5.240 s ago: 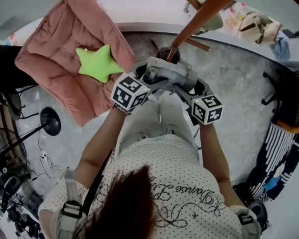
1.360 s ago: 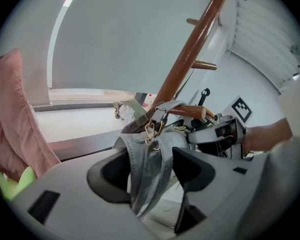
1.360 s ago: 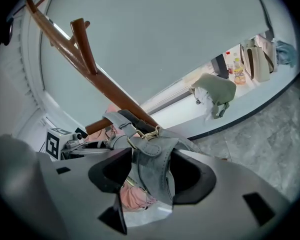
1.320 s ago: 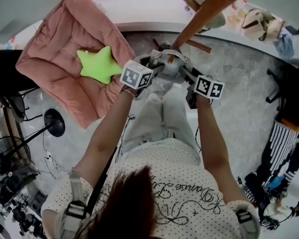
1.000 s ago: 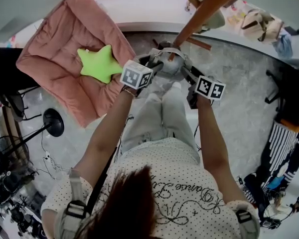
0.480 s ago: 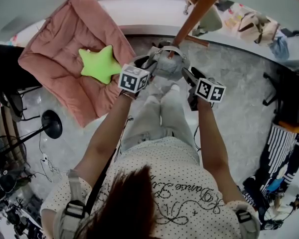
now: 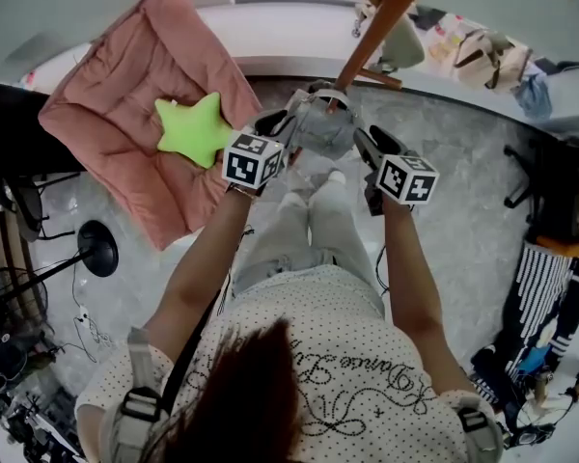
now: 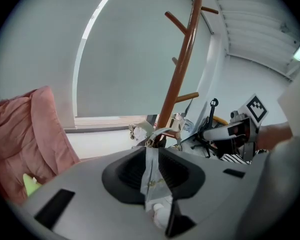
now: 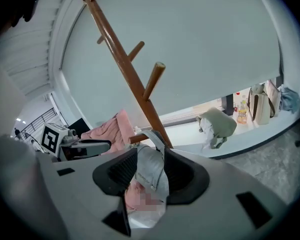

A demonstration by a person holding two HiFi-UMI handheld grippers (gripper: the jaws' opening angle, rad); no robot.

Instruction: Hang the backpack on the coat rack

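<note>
Left tongs (image 8: 151,176) and right tongs (image 9: 149,176), jaws just closing, clench grey fabric backpack (image 7: 320,131); lift evenly onto brown wooden coat rack (image 7: 381,22).

You wear a white, black-dotted short-sleeved top (image 7: 338,355) with looping black script, pale grey trousers (image 7: 304,230), and grey shoulder straps (image 7: 135,403) at seven and five o'clock.

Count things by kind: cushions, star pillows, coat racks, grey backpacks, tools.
pink cushion: 1
green star pillow: 1
coat rack: 1
grey backpack: 1
tools: 2, left tool and right tool, jaws of both just closed further with the grey backpack between them
total: 6
</note>
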